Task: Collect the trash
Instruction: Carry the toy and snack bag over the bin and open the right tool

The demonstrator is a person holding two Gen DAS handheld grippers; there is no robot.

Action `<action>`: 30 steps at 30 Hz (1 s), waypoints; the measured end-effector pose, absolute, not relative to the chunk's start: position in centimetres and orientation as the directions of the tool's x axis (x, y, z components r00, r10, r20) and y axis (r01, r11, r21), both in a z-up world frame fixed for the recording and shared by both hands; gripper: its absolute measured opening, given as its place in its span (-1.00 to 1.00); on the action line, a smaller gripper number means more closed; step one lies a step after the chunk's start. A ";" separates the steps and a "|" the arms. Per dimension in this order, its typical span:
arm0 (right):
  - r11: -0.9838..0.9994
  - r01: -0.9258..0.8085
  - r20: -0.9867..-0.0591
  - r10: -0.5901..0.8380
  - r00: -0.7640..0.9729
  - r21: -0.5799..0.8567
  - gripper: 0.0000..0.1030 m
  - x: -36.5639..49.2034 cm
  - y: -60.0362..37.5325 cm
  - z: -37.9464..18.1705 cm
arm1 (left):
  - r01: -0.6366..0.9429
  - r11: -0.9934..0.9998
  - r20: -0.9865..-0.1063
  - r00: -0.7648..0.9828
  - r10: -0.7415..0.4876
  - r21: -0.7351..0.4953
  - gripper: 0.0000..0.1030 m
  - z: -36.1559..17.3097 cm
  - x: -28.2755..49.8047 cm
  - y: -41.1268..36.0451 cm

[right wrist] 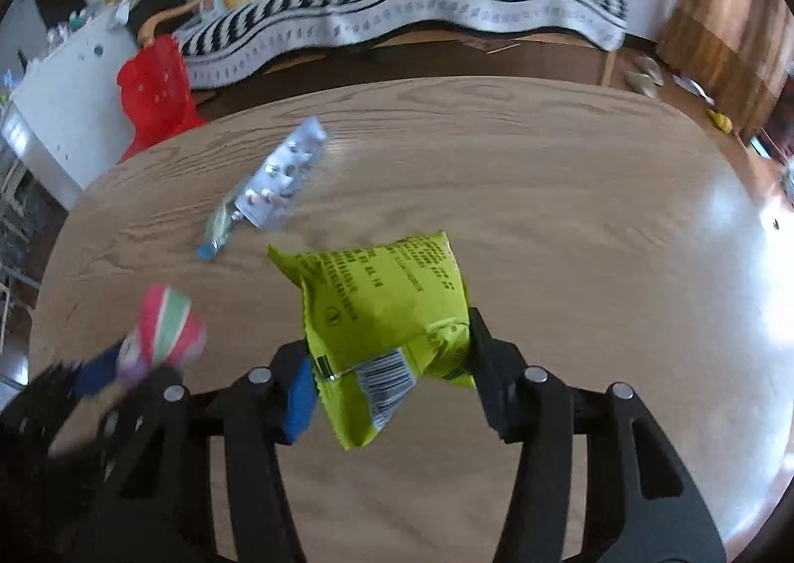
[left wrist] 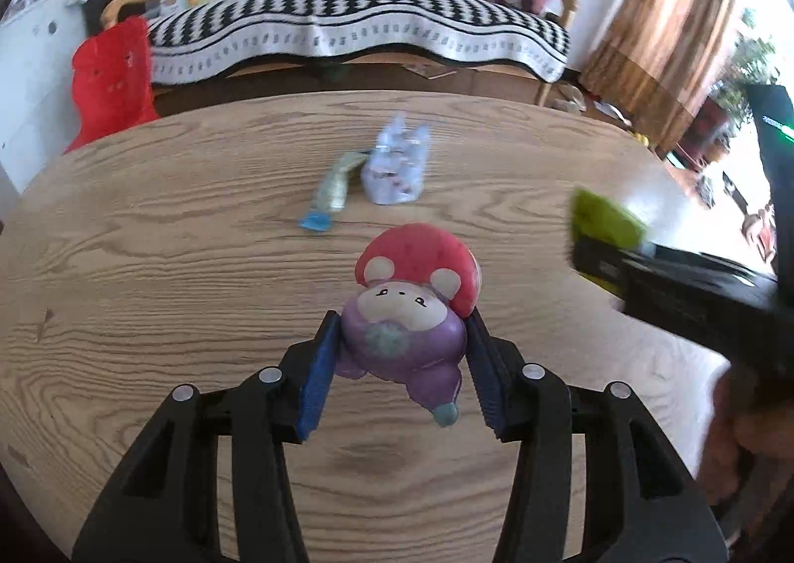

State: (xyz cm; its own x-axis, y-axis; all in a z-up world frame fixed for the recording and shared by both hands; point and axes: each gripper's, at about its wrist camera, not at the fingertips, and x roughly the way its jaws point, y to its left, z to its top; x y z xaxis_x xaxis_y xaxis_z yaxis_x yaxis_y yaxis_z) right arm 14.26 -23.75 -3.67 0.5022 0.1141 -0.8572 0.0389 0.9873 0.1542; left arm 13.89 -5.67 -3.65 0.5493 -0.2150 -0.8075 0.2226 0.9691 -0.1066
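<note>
My left gripper (left wrist: 402, 340) is shut on a purple squishy toy with a red mushroom cap (left wrist: 412, 300), held above the wooden table (left wrist: 149, 240). My right gripper (right wrist: 392, 349) is shut on a lime-green snack bag (right wrist: 387, 315), also above the table. A crumpled pale blue wrapper (left wrist: 397, 163) and a thin blue-green wrapper (left wrist: 332, 191) lie side by side on the table ahead; they also show in the right wrist view, the pale one (right wrist: 285, 173) and the thin one (right wrist: 221, 225). The green bag (left wrist: 603, 220) shows blurred at right in the left wrist view. The toy (right wrist: 164, 330) shows blurred at left in the right wrist view.
A red mesh basket (left wrist: 111, 77) stands on the floor beyond the table's far left edge, also in the right wrist view (right wrist: 156, 87). A sofa with a black-and-white striped cover (left wrist: 357, 12) is behind. A white cabinet (left wrist: 30, 62) stands at left.
</note>
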 end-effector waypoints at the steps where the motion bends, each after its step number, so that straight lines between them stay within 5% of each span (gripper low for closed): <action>1: 0.988 0.052 -0.852 0.099 0.515 0.146 0.03 12.5 -25.1 -3.2 | 0.243 0.964 -0.805 0.548 -0.225 -0.103 -0.05 -3.5 13.3 -6.7; 18: 0.803 0.573 -0.845 -0.186 0.501 0.162 0.04 -17.5 -53.0 -4.9 | 0.650 0.745 -0.773 0.393 -0.499 -0.150 -0.06 -3.3 -1.3 -29.9; 30: 0.693 0.693 -0.908 -0.136 0.396 0.198 0.05 -25.9 -61.4 -9.5 | 0.787 0.600 -0.774 0.288 -0.564 -0.144 -0.06 -6.4 -9.1 -40.9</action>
